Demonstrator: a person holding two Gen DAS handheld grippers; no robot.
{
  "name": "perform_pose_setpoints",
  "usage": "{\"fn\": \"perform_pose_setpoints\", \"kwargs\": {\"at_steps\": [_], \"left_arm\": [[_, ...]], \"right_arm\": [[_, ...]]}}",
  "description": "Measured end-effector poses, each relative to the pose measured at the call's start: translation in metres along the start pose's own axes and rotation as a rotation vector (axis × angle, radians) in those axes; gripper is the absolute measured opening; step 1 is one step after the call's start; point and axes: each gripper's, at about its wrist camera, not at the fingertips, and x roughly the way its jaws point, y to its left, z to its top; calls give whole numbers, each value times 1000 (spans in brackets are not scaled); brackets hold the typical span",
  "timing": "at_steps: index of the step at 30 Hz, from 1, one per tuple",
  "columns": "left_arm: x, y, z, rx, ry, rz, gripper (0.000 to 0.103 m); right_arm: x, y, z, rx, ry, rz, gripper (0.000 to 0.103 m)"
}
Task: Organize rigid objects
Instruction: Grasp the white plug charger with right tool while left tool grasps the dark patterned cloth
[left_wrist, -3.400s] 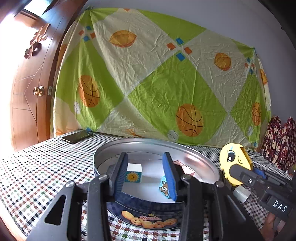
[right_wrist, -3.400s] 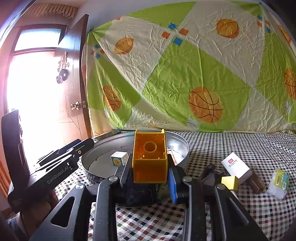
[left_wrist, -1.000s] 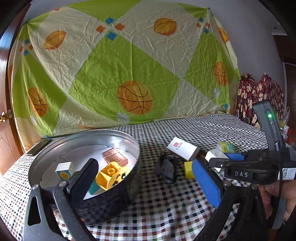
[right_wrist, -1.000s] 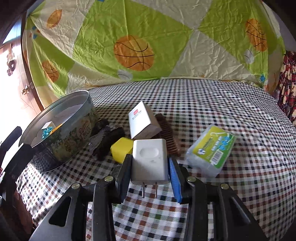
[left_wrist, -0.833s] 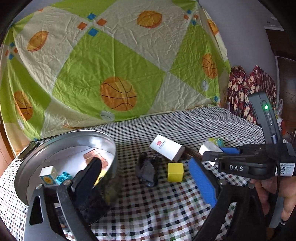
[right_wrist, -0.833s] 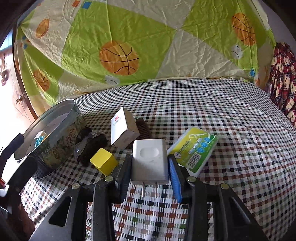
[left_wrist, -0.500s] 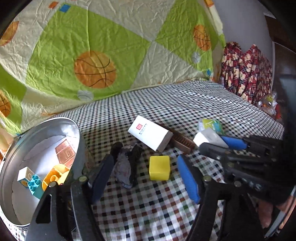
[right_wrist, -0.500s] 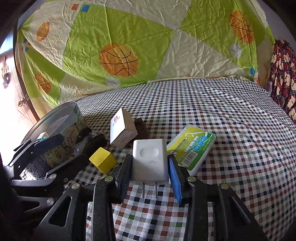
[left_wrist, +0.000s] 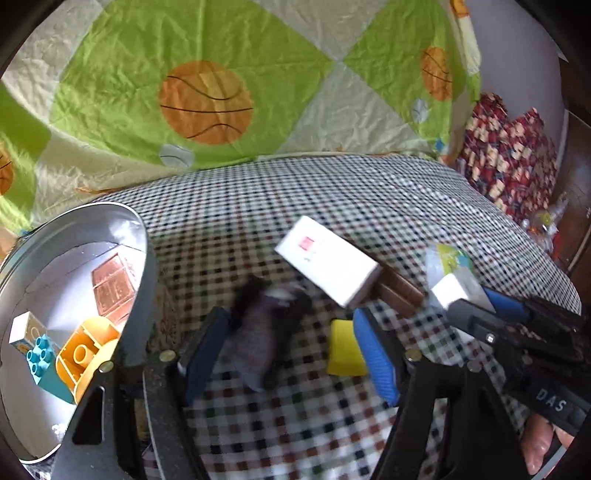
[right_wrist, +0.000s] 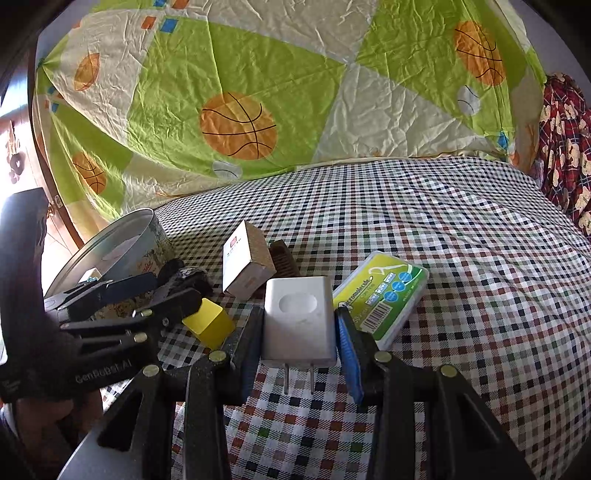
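Note:
My left gripper hangs open just above the checked cloth. A dark crumpled bundle lies between its jaws without touching either pad. A yellow cube sits just behind the blue right pad. In the right wrist view, my right gripper is shut on a white plug charger with its prongs pointing toward me. There the left gripper sits left of the yellow cube. The round metal tin holds a yellow brick, a teal brick, a white cube and a copper block.
A white box leans on a brown comb behind the cube. A green floss pack lies right of the charger. A basketball-print sheet hangs at the back. A person's hand holds the right gripper.
My left gripper swung right from the tin and dipped toward the dark bundle and yellow cube, and its jaws narrowed. The right gripper kept still with the charger.

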Motion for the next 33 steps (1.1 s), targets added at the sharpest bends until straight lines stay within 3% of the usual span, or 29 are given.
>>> {"fn": "perform_pose_setpoints", "kwargs": {"at_steps": [3, 9, 11, 13, 19, 23, 25, 33], "left_arm": [[4, 13, 2, -28, 13, 28, 74], [13, 3, 2, 30, 62, 13, 74], [14, 4, 3, 26, 64, 3, 67], [17, 5, 3, 23, 78, 1, 45], [19, 6, 3, 20, 93, 0, 48], [29, 10, 3, 1, 143, 11, 51], [31, 12, 2, -13, 159, -8, 47], [13, 8, 3, 9, 66, 15, 43]], "right_arm": [[1, 1, 0, -1, 3, -3, 41], [3, 1, 0, -4, 13, -8, 41], [4, 2, 0, -6, 17, -9, 41], [4, 2, -1, -6, 15, -10, 41], [5, 2, -1, -8, 14, -14, 41], [5, 3, -1, -9, 15, -15, 41], [5, 2, -1, -8, 10, -13, 41], [-8, 1, -5, -4, -62, -3, 41]]}}
